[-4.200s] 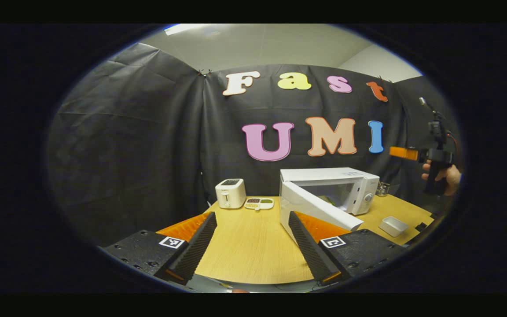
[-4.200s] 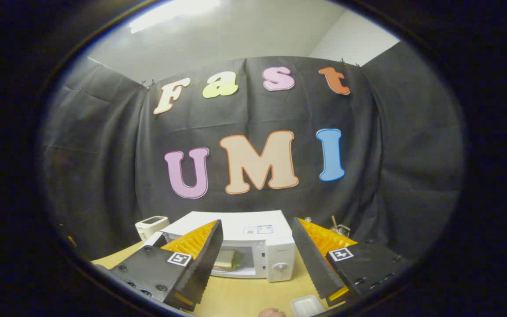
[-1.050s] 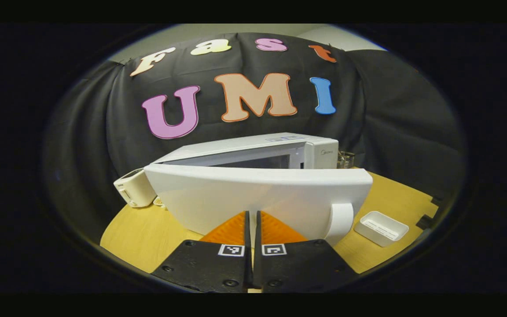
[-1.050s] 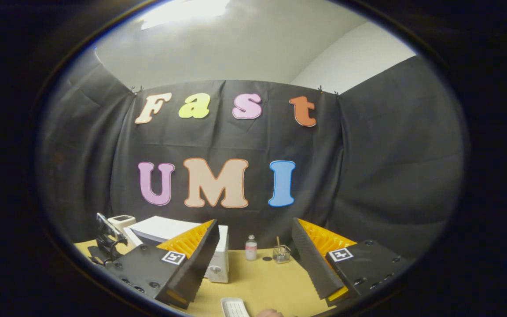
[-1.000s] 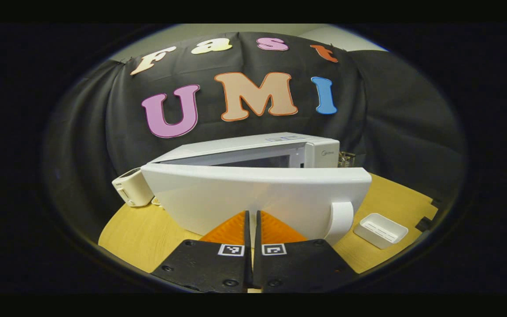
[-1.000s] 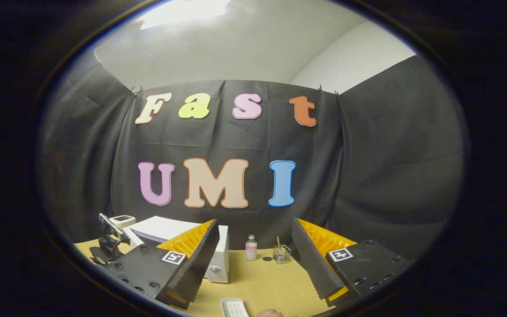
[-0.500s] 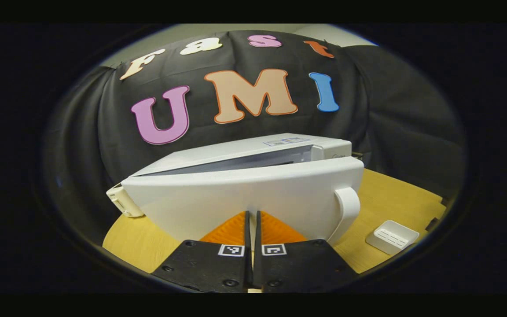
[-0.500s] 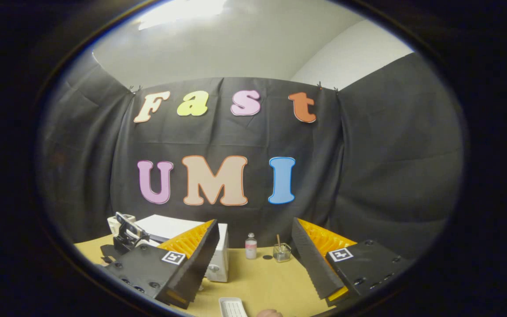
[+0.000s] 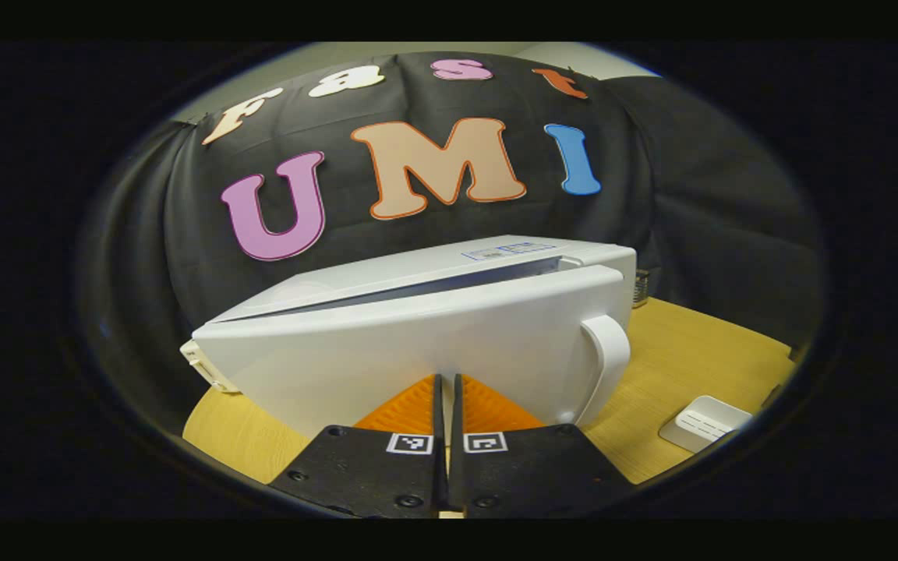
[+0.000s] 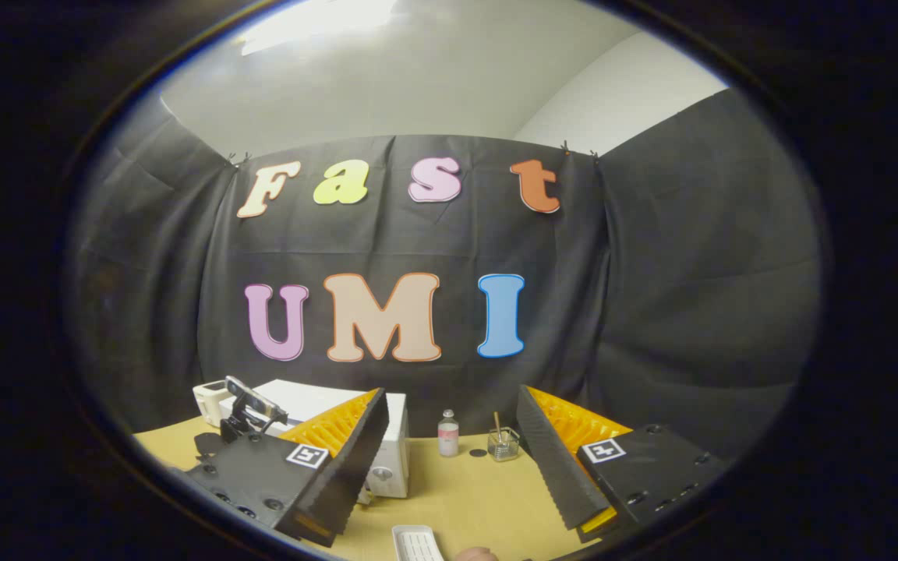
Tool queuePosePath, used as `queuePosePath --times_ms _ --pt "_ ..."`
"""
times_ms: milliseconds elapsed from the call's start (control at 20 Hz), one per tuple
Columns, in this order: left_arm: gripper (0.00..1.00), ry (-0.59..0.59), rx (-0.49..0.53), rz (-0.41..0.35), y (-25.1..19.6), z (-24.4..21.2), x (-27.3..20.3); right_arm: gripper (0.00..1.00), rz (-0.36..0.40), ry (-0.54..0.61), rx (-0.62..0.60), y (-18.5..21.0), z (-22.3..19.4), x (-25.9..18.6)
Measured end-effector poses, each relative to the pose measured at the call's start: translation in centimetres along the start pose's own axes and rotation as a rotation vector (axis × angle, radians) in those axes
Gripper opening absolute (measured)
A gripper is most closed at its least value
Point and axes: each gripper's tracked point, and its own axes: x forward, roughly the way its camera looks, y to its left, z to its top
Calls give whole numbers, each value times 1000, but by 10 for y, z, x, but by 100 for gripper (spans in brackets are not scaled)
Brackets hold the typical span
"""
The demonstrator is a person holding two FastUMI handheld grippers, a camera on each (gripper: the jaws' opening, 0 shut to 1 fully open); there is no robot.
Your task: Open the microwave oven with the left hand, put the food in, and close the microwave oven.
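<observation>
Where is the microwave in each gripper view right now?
Left gripper view: the microwave spans the centre, its door nearly shut.
Right gripper view: it sits lower left, partly behind the right gripper's finger.
Shared landmark: the white tray on the table.

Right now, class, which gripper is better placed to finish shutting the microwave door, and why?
The left gripper: its closed fingers sit against the door, which stands slightly ajar. The right gripper hangs open, off to the side.
</observation>
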Motion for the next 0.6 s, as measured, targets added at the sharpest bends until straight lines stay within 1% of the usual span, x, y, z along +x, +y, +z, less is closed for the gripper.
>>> queuePosePath --times_ms 200,250,300,350,400,600 --pt "0 -16 -35 21 6 9 14 95 19 17 -1 6 -10 -1" --pt "0 2 -46 34 9 7 17 95 23 26 2 8 -13 -2" --pt "0 5 -74 45 9 6 16 95 27 31 4 9 -14 -2" --pt "2 -14 -103 41 7 9 18 95 27 33 2 10 -15 -2" --pt "0 -2 -105 44 6 8 19 95 28 31 1 11 -15 -1" --pt "0 -13 -130 59 7 5 23 95 42 36 -3 15 -18 -1"
